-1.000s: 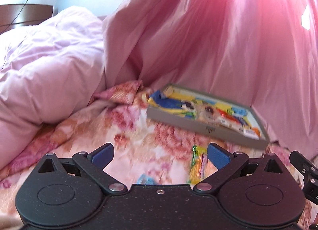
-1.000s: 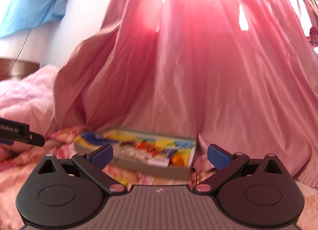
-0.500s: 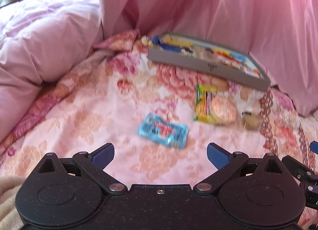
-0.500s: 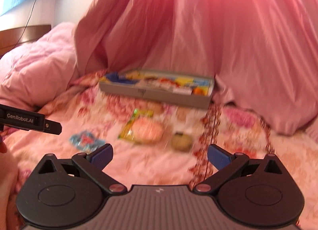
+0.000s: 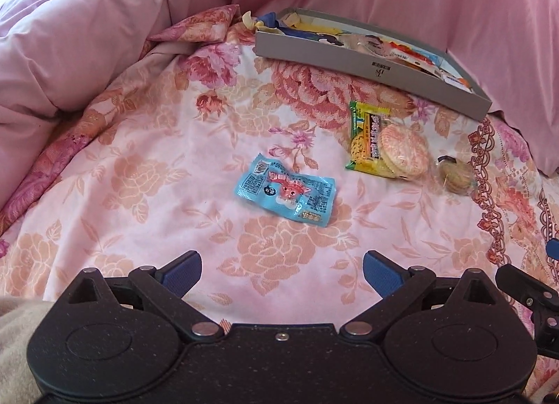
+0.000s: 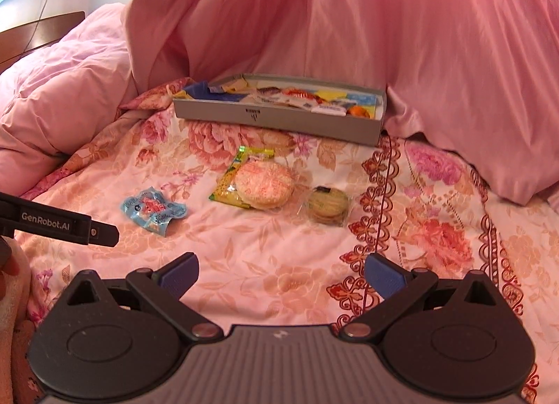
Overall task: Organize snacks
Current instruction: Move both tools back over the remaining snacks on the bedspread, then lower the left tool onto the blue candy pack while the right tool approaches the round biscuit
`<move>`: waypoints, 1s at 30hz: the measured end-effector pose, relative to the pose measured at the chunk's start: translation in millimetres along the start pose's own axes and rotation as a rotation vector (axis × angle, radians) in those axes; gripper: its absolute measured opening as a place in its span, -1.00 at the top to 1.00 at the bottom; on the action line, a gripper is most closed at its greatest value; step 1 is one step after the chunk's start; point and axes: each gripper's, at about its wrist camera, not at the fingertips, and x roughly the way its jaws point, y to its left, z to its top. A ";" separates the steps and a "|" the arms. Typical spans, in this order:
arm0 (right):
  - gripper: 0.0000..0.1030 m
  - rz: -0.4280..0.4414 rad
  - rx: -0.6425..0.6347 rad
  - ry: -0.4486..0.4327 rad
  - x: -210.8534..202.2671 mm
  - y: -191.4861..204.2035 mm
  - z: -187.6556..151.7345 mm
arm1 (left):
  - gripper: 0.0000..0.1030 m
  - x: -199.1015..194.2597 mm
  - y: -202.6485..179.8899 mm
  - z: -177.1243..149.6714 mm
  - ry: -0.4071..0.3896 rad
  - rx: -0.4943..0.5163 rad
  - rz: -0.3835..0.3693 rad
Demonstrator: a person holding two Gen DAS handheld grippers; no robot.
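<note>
A grey box (image 5: 367,63) (image 6: 279,117) filled with several snack packets sits at the far side of the flowered bedspread. Three loose snacks lie in front of it: a blue packet (image 5: 286,190) (image 6: 153,210), a yellow-green packet with a round pink-speckled cake on it (image 5: 387,142) (image 6: 258,178), and a small clear-wrapped biscuit (image 5: 456,175) (image 6: 328,206). My left gripper (image 5: 281,271) is open and empty, just short of the blue packet. My right gripper (image 6: 281,273) is open and empty, short of the biscuit.
A bunched pink quilt (image 5: 70,37) rises on the left. A pink curtain (image 6: 384,19) hangs behind the box and drapes onto the bed at the right. The left gripper's side (image 6: 56,224) shows at the right wrist view's left edge.
Both grippers have tilted downward, so the views dropped from the curtain and box to the bedspread, bringing the three loose snacks into sight. Both stay open.
</note>
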 end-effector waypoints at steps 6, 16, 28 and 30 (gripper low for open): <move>-1.00 0.011 0.024 0.057 16.4 -6.5 6.1 | -0.92 11.8 -3.6 4.6 -0.016 0.028 0.012; -1.00 0.005 -0.091 0.024 58.2 -24.3 25.7 | -0.89 41.5 4.8 23.7 -0.007 0.006 -0.077; -1.00 0.030 -0.113 0.022 119.7 -51.0 32.1 | -0.89 83.5 17.5 46.7 0.019 -0.039 -0.093; -1.00 0.033 -0.130 0.021 127.5 -51.3 33.8 | -0.89 85.3 16.8 49.4 0.008 -0.021 -0.102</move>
